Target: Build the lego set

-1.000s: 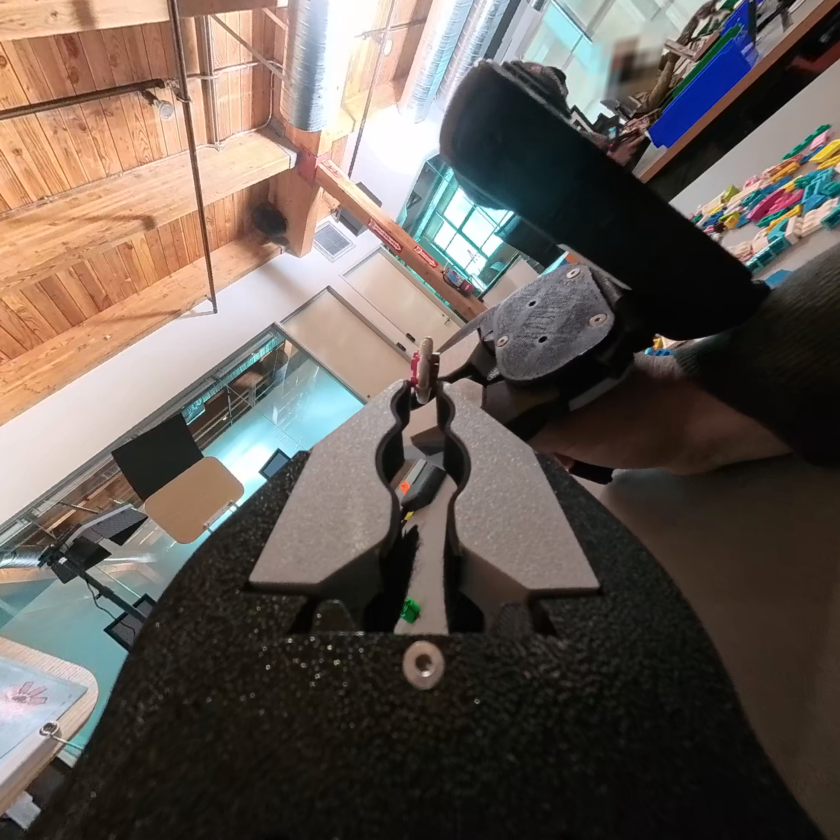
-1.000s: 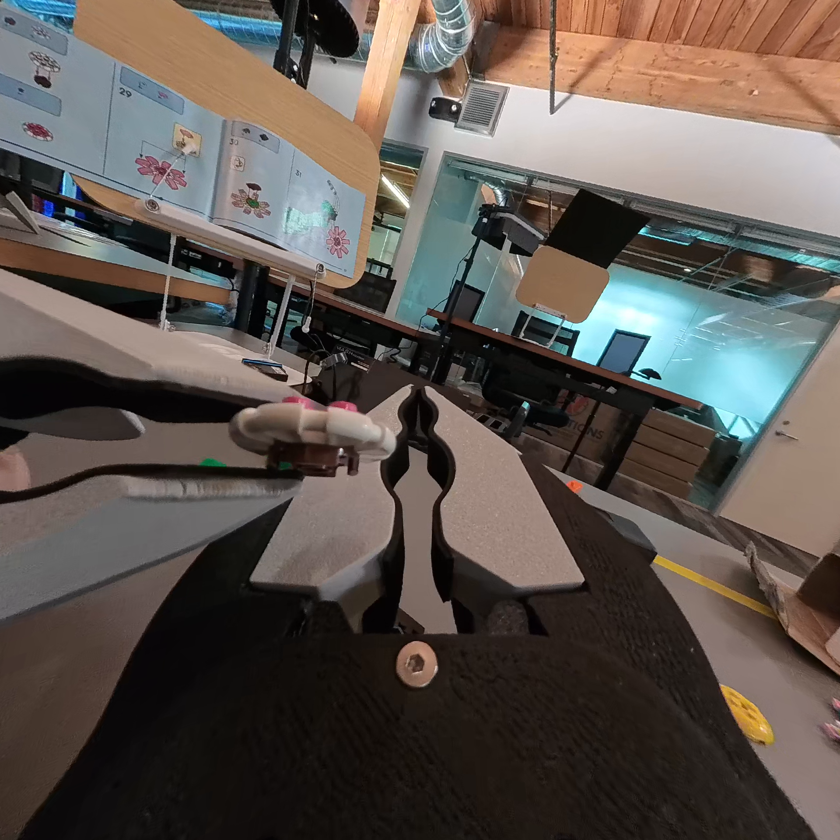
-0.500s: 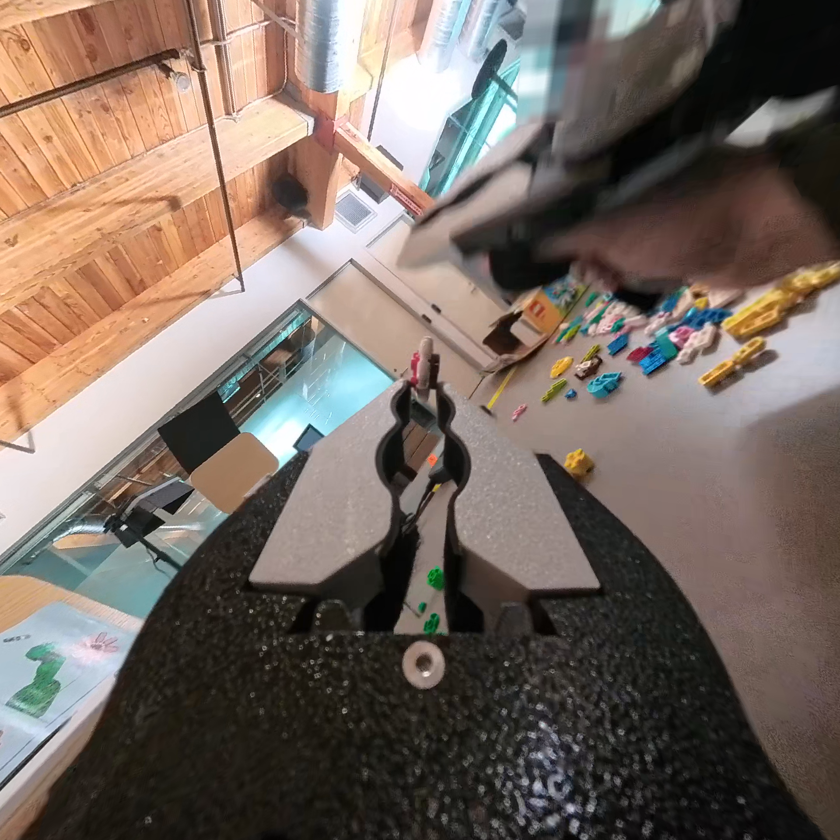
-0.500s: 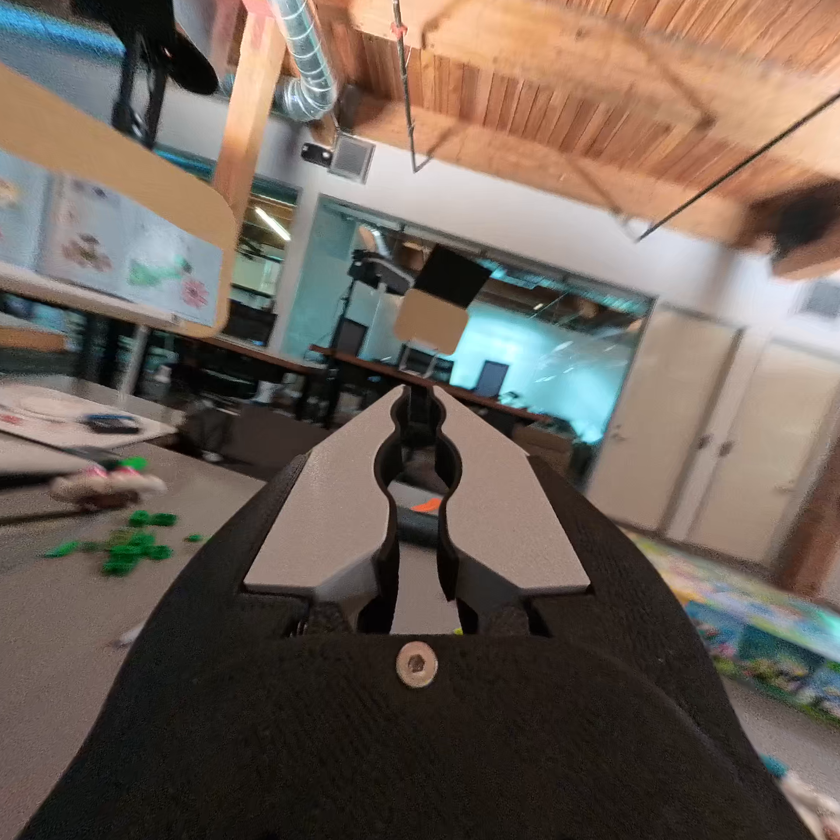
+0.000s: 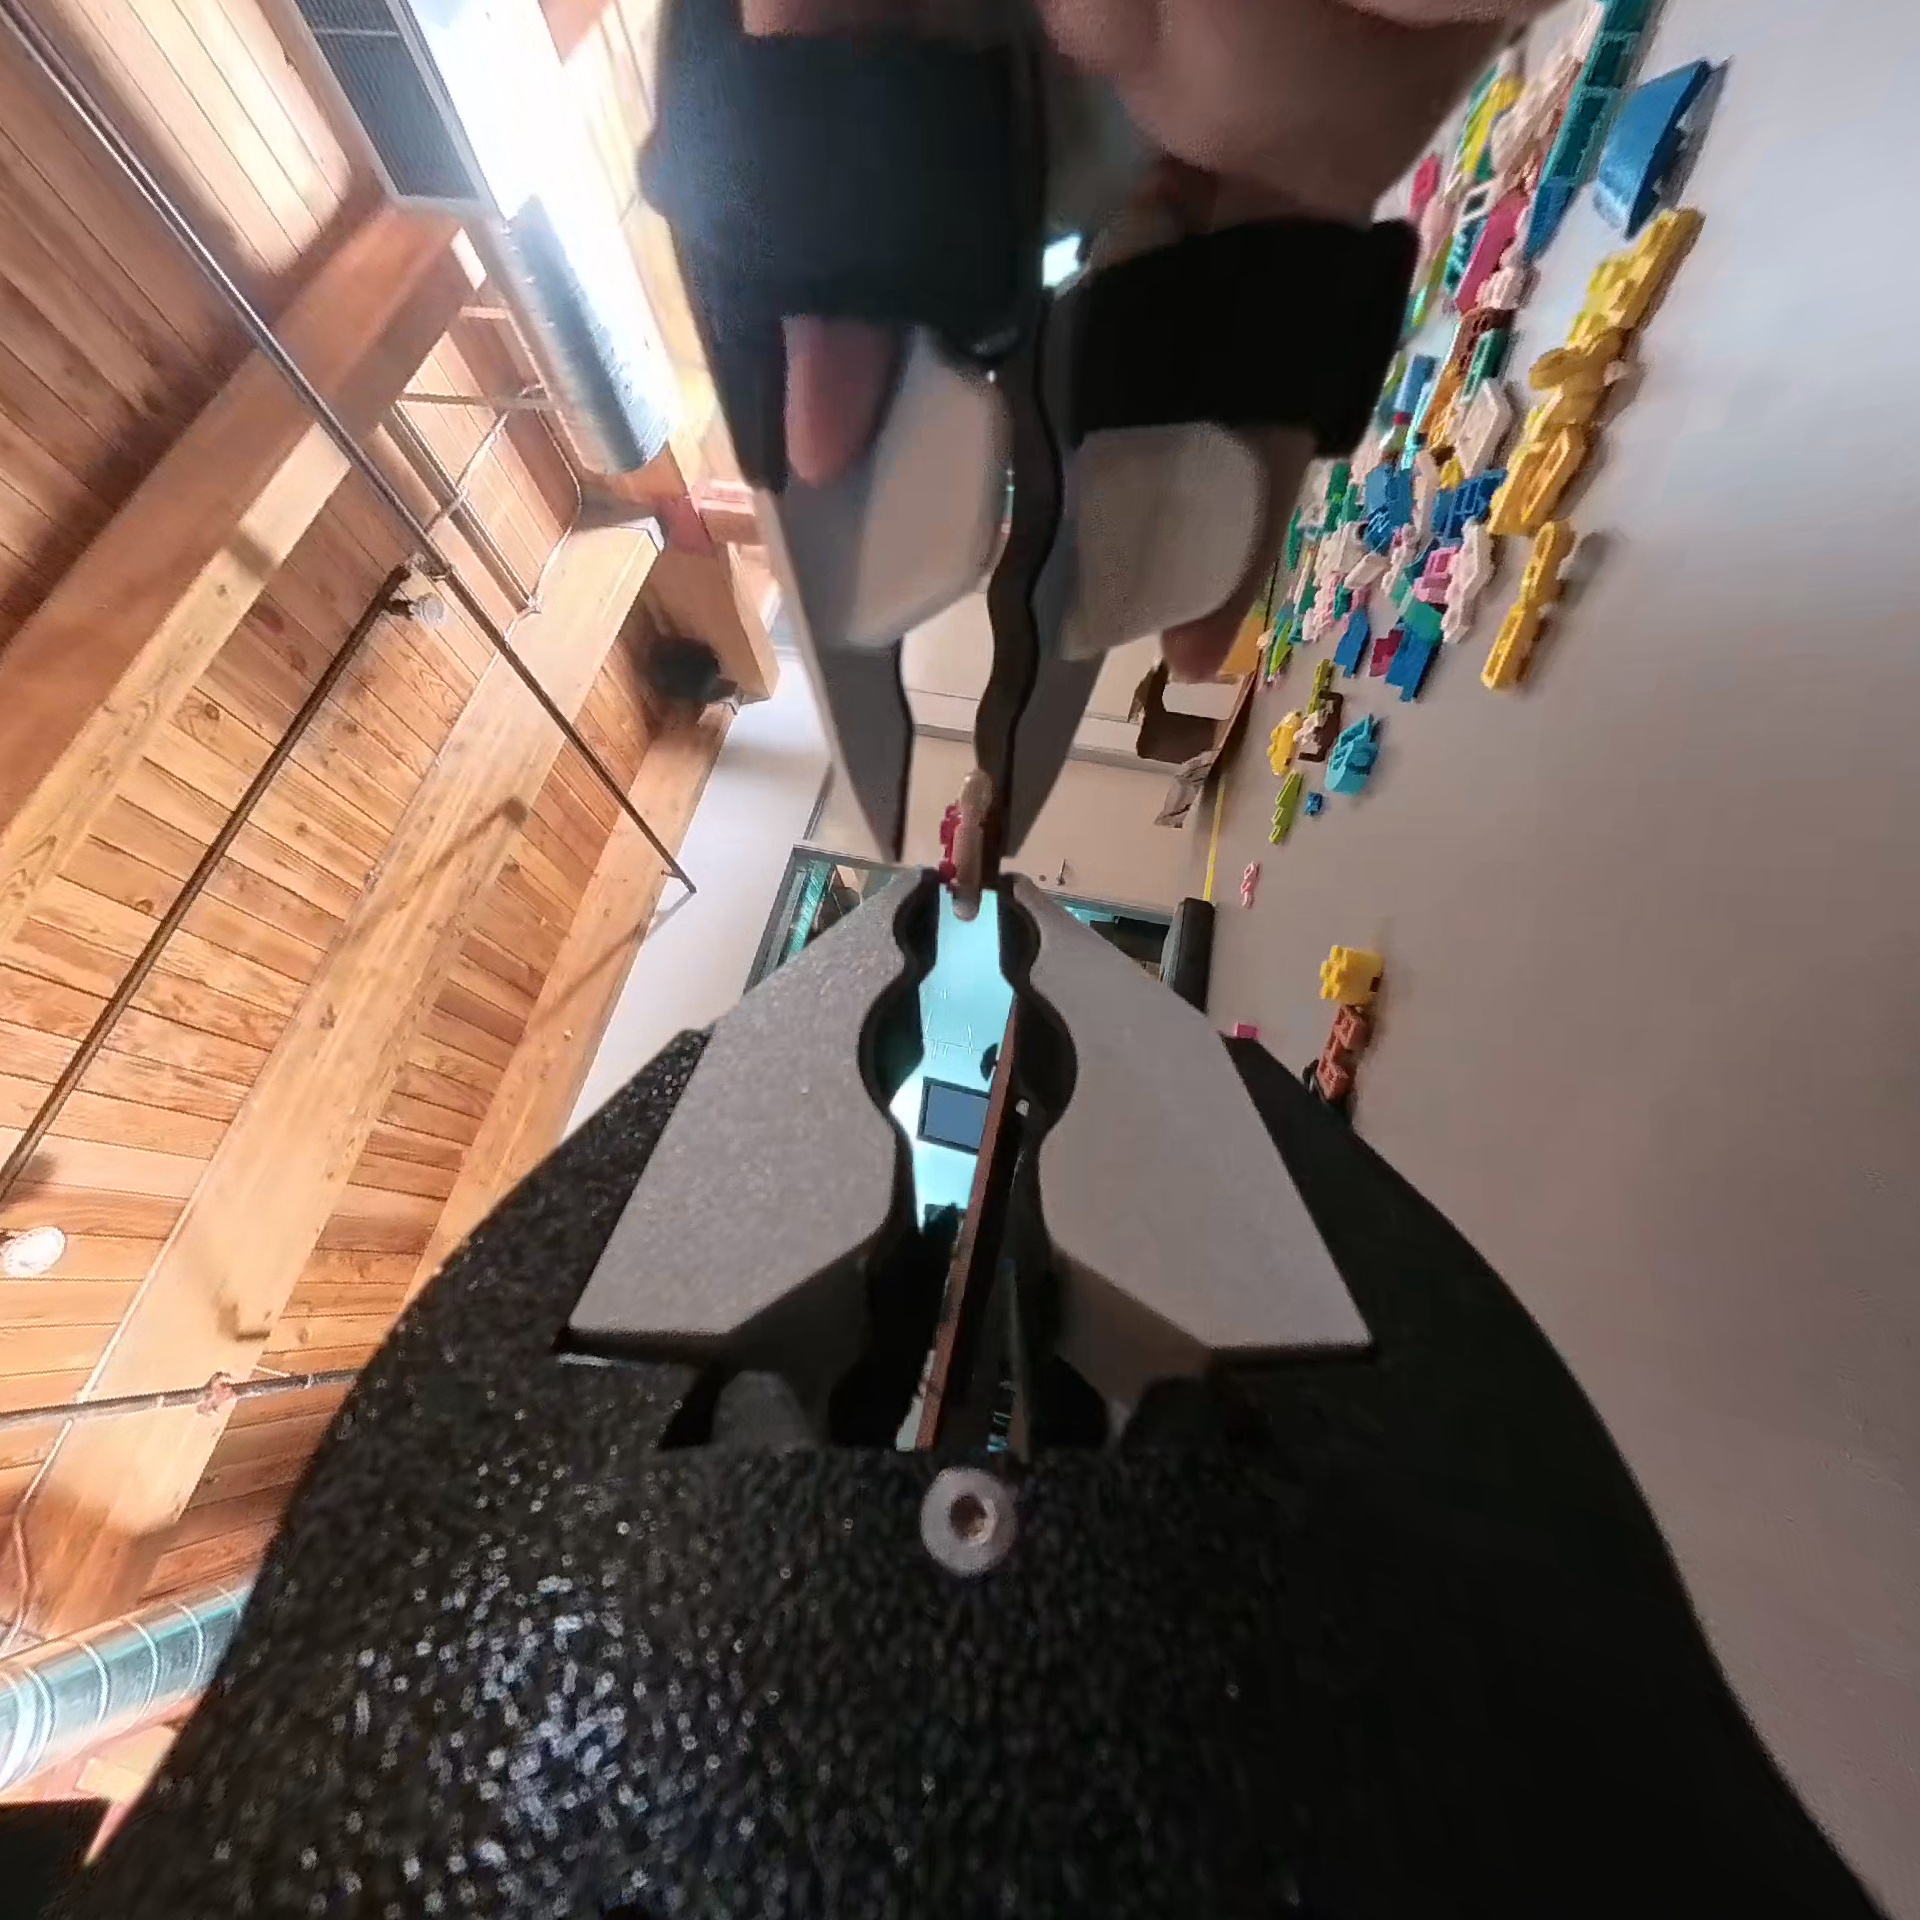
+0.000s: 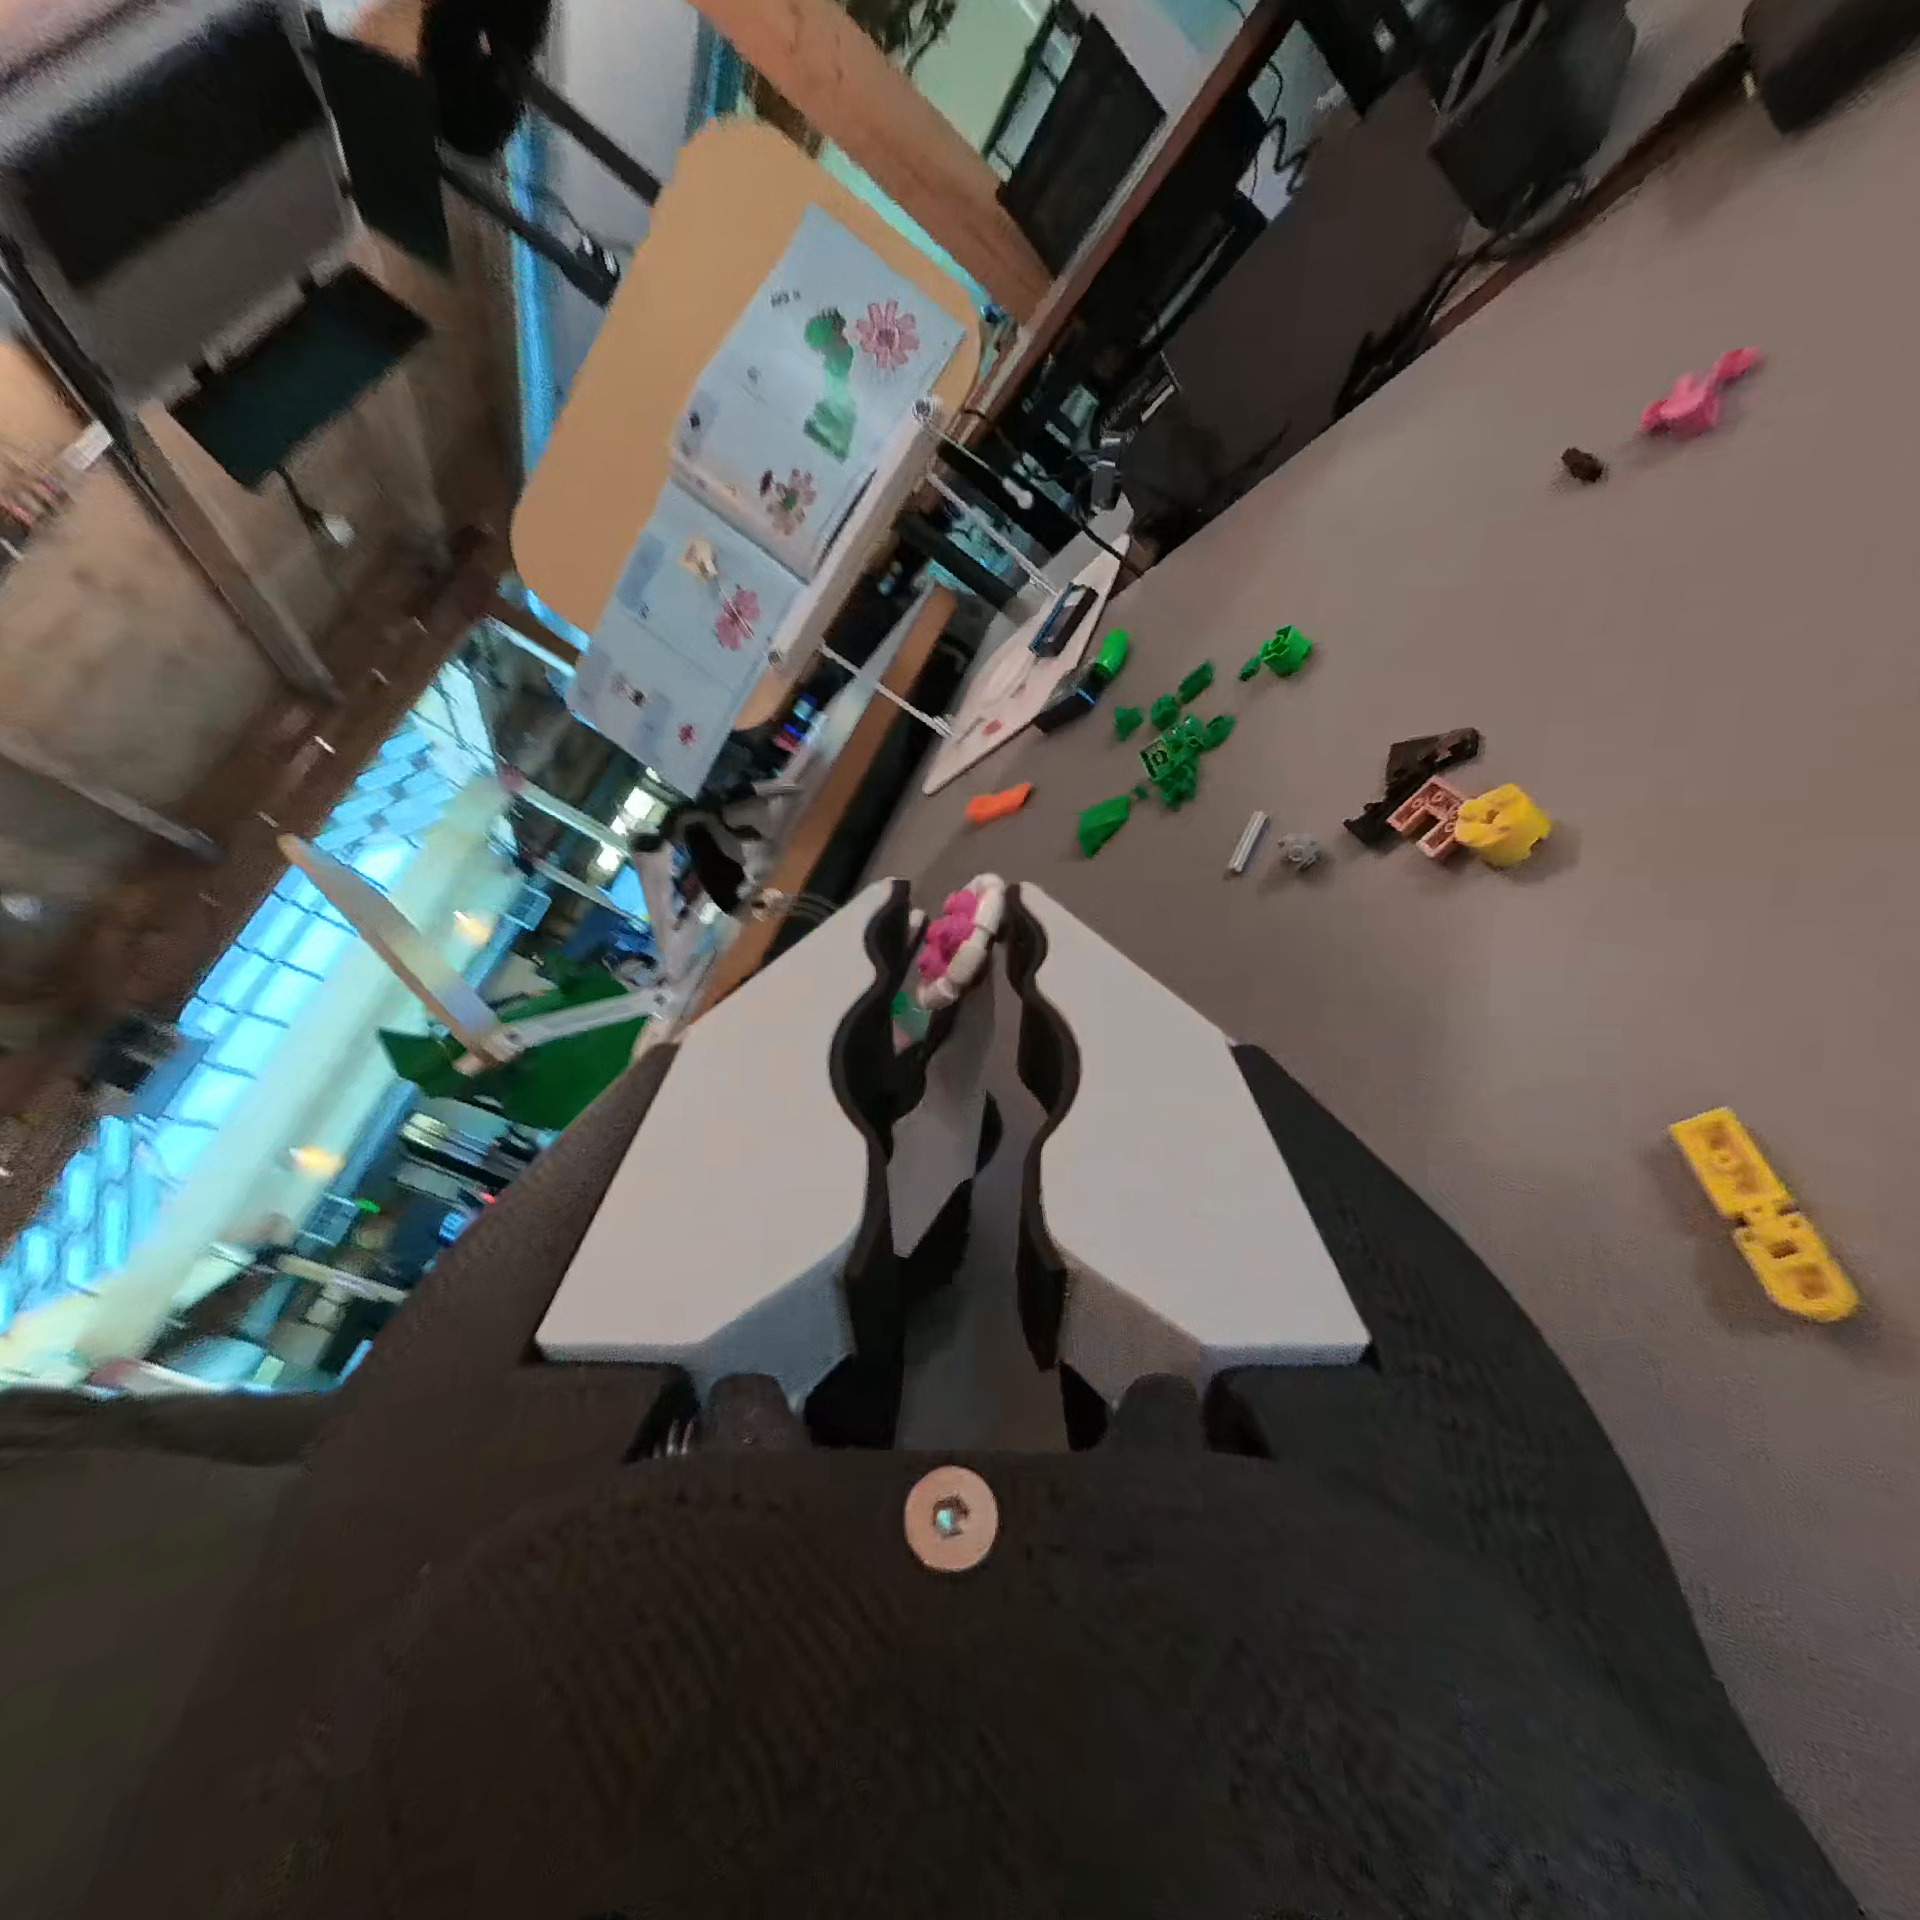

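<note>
A small flower piece (image 5: 971, 831), white petals with a pink centre, sticks out of my left gripper (image 5: 964, 891), which is shut on its lower part. My right gripper (image 5: 951, 847) comes in from above, tip to tip with the left one, with a finger on each side of the flower. In the right wrist view the flower piece (image 6: 961, 940) sits between the tips of my right gripper (image 6: 958, 896) and touches both fingers. Both grippers hold it above the grey table (image 6: 1558, 987).
Loose green bricks (image 6: 1174, 738), a yellow round piece (image 6: 1501, 826), a long yellow brick (image 6: 1761, 1231) and a pink piece (image 6: 1694, 400) lie on the table. An instruction booklet (image 6: 790, 488) stands on a holder. A pile of coloured bricks (image 5: 1455, 499) lies beyond. Only a small space, under 4 cm, lies between the two pairs of fingers. Left tips and right tips are each some 12 cm from the long yellow brick (image 6: 1761, 1231).
My right gripper swung away, then came back end-on to the left one and spread its fingers around the flower piece. Both views have rolled. The left grip is unchanged.
</note>
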Demonstrator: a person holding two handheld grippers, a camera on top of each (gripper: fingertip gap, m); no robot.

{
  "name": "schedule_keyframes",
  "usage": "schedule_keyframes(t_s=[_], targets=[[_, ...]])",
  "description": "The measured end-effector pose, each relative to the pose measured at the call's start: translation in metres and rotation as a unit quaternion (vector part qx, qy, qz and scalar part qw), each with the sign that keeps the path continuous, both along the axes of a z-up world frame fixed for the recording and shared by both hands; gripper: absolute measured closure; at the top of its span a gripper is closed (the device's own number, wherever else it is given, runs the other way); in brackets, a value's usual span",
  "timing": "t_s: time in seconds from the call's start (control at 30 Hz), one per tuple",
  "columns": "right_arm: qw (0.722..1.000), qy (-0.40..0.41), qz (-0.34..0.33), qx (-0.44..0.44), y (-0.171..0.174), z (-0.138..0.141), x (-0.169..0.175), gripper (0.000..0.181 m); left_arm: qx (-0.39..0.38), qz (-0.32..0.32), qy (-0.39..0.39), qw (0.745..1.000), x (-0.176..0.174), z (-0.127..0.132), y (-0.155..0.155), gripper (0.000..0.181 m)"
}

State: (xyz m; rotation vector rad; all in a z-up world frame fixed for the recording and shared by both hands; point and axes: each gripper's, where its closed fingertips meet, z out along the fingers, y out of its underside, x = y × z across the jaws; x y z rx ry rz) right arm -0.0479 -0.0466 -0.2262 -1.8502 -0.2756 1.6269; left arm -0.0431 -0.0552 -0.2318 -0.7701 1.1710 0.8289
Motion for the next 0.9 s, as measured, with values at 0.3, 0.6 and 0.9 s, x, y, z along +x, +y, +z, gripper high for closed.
schedule_keyframes(t_s=[0.3, 0.6, 0.9], targets=[[0.993, -0.116, 0.031, 0.007, -0.008, -0.048, 0.01, 0.173, -0.134, 0.019, -0.163, 0.977, -0.015, -0.005, 0.017, 0.168], [0.952, -0.277, 0.126, 0.038, -0.037, -0.099, -0.007, 0.17, -0.208, 0.001, -0.372, 0.905, -0.055, 0.003, 0.034, 0.181], [0.913, -0.361, 0.033, 0.187, 0.002, -0.074, 0.02, 0.142, -0.219, -0.058, -0.48, 0.848, -0.071, 0.017, 0.035, 0.179]])
